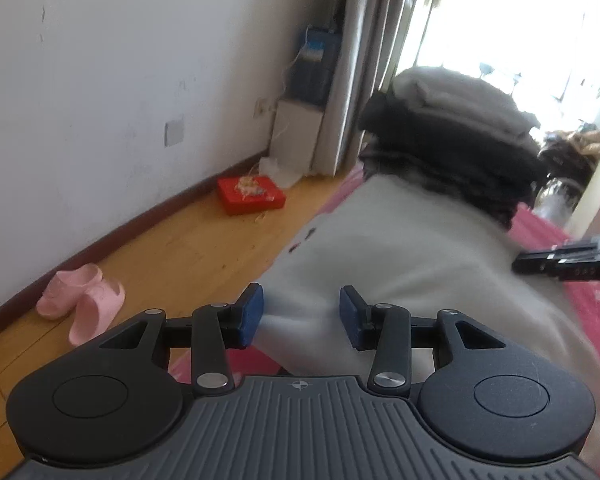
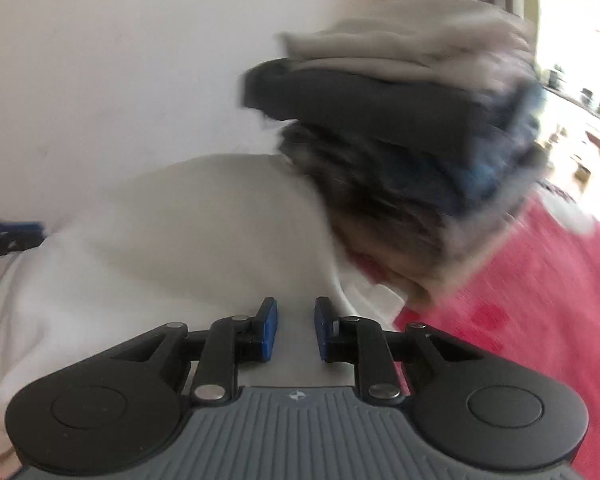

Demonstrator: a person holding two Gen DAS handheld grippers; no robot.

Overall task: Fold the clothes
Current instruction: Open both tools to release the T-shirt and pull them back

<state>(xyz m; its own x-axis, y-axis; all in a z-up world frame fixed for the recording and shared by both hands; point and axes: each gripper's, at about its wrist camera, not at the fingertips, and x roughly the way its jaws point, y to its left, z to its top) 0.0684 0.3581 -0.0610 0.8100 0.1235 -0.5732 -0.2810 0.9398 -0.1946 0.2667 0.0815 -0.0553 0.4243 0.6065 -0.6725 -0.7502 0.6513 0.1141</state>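
A white garment [image 1: 400, 248] lies spread on the pink bed cover [image 1: 580, 308]; it also shows in the right wrist view [image 2: 180, 232]. My left gripper [image 1: 302, 316] is open, its blue pads just above the garment's near left edge, nothing between them. My right gripper [image 2: 296, 326] is open with a narrower gap, over the garment's near right edge; its tip shows at the right of the left wrist view [image 1: 556, 260]. A stack of folded grey and dark clothes [image 1: 452, 136] sits on the garment's far end, also in the right wrist view [image 2: 412, 148].
Left of the bed is wooden floor with pink slippers [image 1: 84, 304] and a red box [image 1: 250, 194]. A white wall, a curtain [image 1: 360, 60] and a bright window are beyond. The bed cover [image 2: 540, 300] extends right.
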